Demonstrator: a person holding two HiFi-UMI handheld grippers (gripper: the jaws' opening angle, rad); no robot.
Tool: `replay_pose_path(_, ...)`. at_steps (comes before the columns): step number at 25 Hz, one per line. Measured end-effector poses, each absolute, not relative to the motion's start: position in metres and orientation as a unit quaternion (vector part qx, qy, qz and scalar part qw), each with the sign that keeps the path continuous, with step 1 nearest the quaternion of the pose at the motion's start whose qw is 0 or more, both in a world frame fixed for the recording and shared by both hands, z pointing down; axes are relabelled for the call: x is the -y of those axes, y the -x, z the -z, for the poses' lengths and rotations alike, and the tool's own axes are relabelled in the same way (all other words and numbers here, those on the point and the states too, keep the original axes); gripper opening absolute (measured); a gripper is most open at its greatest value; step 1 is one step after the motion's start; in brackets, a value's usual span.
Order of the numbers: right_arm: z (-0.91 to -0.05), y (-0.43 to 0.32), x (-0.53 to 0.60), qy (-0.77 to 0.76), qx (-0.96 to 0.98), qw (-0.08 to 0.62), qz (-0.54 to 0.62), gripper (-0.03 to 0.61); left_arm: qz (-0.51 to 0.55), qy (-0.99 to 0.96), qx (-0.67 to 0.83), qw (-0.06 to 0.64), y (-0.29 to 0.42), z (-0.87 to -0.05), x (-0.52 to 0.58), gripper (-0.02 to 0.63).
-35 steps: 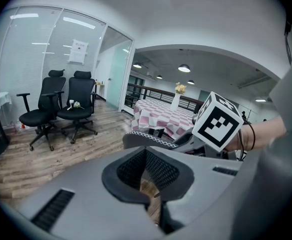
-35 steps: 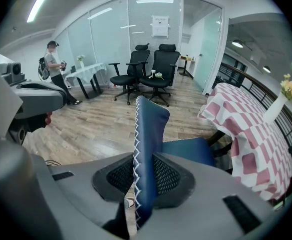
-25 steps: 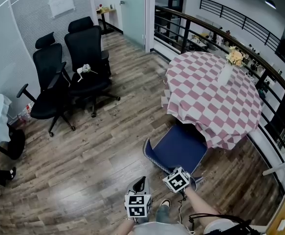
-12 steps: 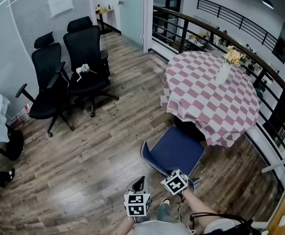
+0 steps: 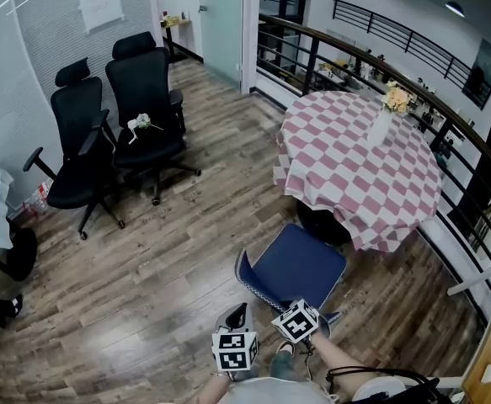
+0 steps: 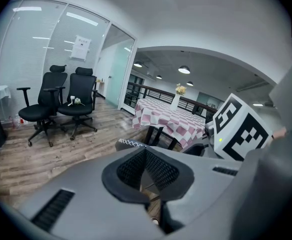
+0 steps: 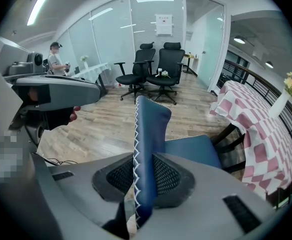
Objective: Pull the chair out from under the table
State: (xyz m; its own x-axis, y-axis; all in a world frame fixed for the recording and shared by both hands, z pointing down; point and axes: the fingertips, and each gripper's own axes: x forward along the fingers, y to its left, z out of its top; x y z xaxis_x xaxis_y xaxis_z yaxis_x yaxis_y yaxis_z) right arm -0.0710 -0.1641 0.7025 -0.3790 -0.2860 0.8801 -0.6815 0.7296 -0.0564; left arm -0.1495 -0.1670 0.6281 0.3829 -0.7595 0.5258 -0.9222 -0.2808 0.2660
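Note:
The blue chair (image 5: 300, 263) stands at the near edge of the round table with the pink-and-white checked cloth (image 5: 359, 171), its seat almost wholly out from under the cloth. My right gripper (image 5: 298, 316) is shut on the top of the chair's backrest (image 7: 151, 124), whose white zigzag stitching runs between the pads. My left gripper (image 5: 237, 316) hangs just left of it, over the floor. Its pads (image 6: 158, 171) meet at the tip with nothing between them. The backrest's top edge (image 6: 130, 143) shows beyond them.
Two black office chairs (image 5: 144, 99) (image 5: 77, 146) stand at the far left by a glass wall. A vase of flowers (image 5: 386, 116) sits on the table. A dark railing (image 5: 380, 57) curves behind it. A person (image 7: 55, 59) stands far off. Wood floor lies between.
The blue chair has slid out from under the table toward me, with my right gripper holding its backrest. More of the seat shows now. My left gripper drifted back alongside.

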Motion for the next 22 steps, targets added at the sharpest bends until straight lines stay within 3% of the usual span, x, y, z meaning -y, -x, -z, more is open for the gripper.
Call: replay_pose_path(22, -0.705, 0.103, 0.130, -0.285, 0.802, 0.459, -0.252, 0.095, -0.149, -0.783, 0.536, 0.280, 0.161, -0.637, 0.175, 0.003)
